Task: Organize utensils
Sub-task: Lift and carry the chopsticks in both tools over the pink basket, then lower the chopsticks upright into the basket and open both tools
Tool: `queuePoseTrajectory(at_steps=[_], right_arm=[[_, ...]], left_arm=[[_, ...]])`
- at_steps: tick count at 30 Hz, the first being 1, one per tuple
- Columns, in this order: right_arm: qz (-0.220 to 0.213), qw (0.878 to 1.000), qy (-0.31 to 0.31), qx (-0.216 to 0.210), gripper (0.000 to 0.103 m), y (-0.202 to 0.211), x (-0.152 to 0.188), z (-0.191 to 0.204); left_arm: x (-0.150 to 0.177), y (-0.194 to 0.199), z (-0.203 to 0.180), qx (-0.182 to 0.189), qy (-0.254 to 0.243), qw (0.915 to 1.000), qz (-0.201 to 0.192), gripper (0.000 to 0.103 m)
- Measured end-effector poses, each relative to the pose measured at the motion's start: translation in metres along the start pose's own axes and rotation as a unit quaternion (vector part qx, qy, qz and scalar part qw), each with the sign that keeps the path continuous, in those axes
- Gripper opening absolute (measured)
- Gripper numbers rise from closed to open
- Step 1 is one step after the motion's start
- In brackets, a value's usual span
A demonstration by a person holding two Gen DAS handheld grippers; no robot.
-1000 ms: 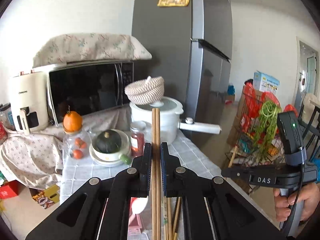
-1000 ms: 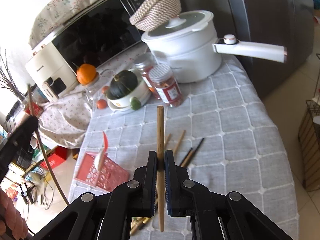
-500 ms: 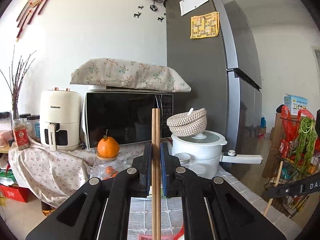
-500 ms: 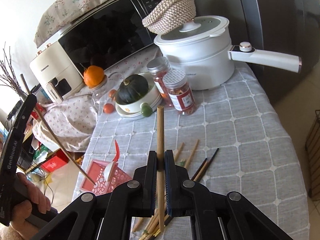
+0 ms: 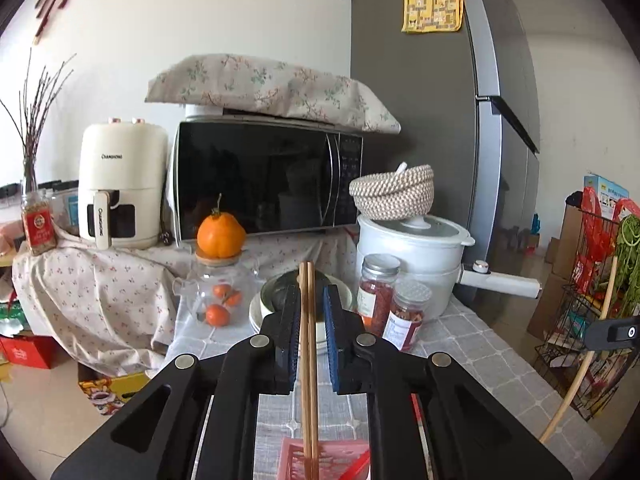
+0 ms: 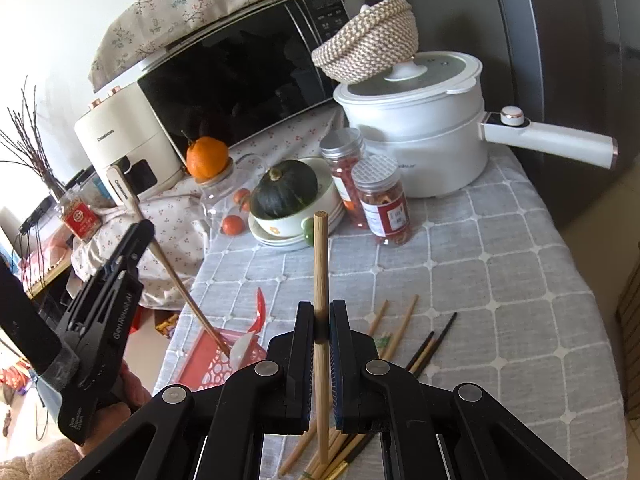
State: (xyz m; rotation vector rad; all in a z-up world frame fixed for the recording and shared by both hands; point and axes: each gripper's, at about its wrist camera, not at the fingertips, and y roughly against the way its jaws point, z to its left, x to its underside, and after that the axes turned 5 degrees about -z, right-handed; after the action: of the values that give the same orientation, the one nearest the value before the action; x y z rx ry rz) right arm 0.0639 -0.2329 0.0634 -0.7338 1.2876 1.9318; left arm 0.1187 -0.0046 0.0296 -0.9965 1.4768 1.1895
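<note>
Wooden chopsticks (image 6: 404, 326) loose, jars (image 6: 382, 200) beyond

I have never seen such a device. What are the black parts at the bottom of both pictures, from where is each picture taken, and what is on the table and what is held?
The black parts are hand-held grippers, each with two fingers. A person holds one in each hand, and a wide-angle camera on each looks forward along the fingers.

The left camera shows the left gripper with its jaws slightly apart; a pair of brown chopsticks stands between them, with the tips down in a red basket. The right camera also shows that left gripper from the side.

In the right camera view, the right gripper is shut on a single light wooden chopstick.

The grey checked tablecloth carries loose chopsticks, two spice jars, a dark green squash in a bowl and a white pot.
</note>
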Motion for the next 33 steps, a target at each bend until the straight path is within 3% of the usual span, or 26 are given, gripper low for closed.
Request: queuePoseTrajectory(at_steps=[4,9,13,20,33], right_arm=[[-0.015,1.0,-0.001,-0.013,0.005,0.01,-0.004,0.009],[-0.042,0.998,-0.004,-0.038,0.005,0.023,-0.01,0.024],[-0.072,0.996,-0.008,-0.058,0.005,0.031,-0.015,0.038],[-0.123,0.989,-0.007,-0.08,0.005,0.019,-0.016,0.062],[-0.109,0.992,0.038,-0.049,0.006,-0.052,0.015,0.091]], left_arm=[[-0.006,0.008,0.002,0.0,0.007,0.9989,0.047,0.042],[-0.019,0.027,0.015,-0.012,0.038,0.9927,0.114,0.055],[-0.018,0.04,0.031,-0.036,0.06,0.9807,0.182,0.071],[0.014,0.041,0.063,-0.06,0.096,0.9598,0.257,0.074],[0.032,0.028,0.08,-0.062,0.081,0.9489,0.299,0.074]])
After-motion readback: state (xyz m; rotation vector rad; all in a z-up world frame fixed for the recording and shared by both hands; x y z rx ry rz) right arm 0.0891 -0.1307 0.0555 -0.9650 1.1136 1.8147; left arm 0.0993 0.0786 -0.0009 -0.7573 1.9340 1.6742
